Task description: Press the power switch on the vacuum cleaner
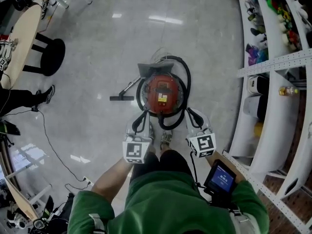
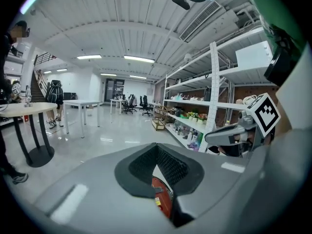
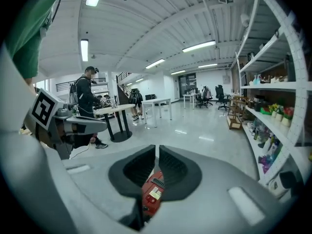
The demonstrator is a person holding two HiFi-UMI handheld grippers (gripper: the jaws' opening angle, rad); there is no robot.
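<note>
The vacuum cleaner is a round red canister wrapped in a black hose, standing on the floor just ahead of the person's feet. My left gripper hangs near its near-left side and my right gripper near its near-right side; both are above the floor and touch nothing. In the left gripper view the left gripper has its jaws shut and empty, with the red vacuum cleaner showing below them. The right gripper is likewise shut and empty above the vacuum cleaner, whose top shows a label and a round red button.
The hose's black floor nozzle lies left of the vacuum. White shelving with goods fills the right side. A round table and black stool stand far left, with a cable on the floor. A person stands by the table.
</note>
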